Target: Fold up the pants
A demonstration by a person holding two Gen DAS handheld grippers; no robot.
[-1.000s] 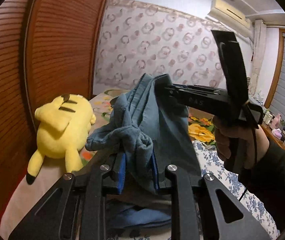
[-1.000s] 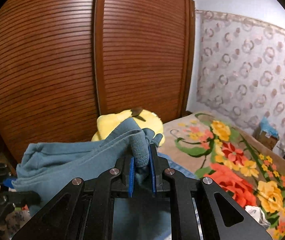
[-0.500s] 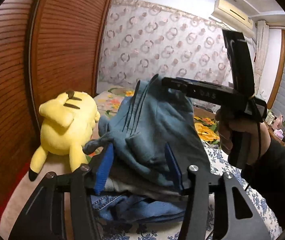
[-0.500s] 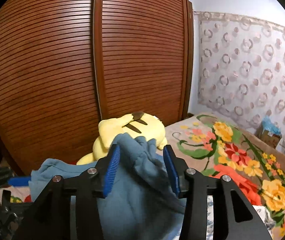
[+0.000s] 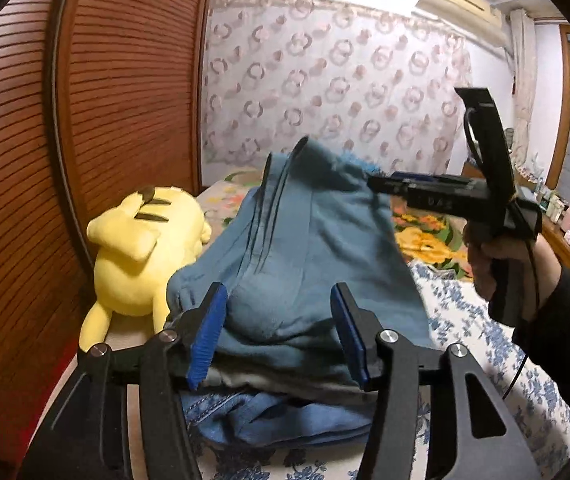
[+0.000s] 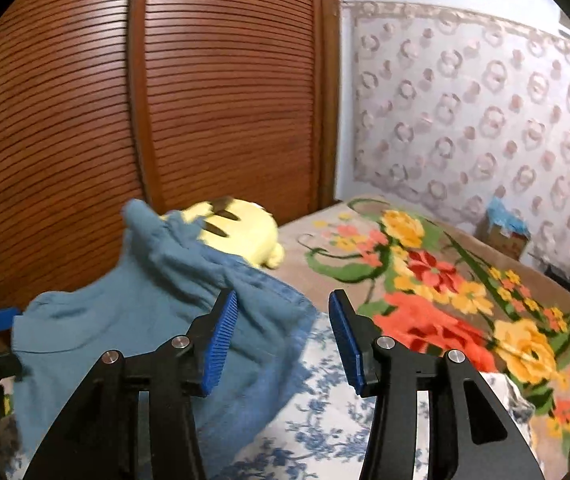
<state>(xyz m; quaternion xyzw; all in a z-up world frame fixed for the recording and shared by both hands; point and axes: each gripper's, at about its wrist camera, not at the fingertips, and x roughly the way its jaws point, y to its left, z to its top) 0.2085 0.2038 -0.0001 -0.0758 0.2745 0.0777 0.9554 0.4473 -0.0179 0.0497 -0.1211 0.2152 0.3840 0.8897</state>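
Note:
The blue pants (image 5: 305, 248) lie folded on top of a pile of other clothes, one edge still raised and blurred. They also show in the right wrist view (image 6: 133, 312). My left gripper (image 5: 279, 336) is open and empty, its blue pads on either side of the pants' near edge. My right gripper (image 6: 283, 334) is open and empty, just right of the pants. The right gripper also shows in the left wrist view (image 5: 381, 184), at the pants' far side.
A yellow plush toy (image 5: 141, 248) lies left of the pile against the wooden slatted wardrobe (image 5: 25, 160). Jeans (image 5: 245, 416) and a grey garment sit under the pants. A floral blanket (image 6: 445, 300) covers the bed further back. A cluttered shelf (image 5: 565, 216) stands at right.
Both grippers were shut on the blue pants one second ago. Both have opened and let go, and the pants have dropped onto the pile. The right gripper has drawn back to the right.

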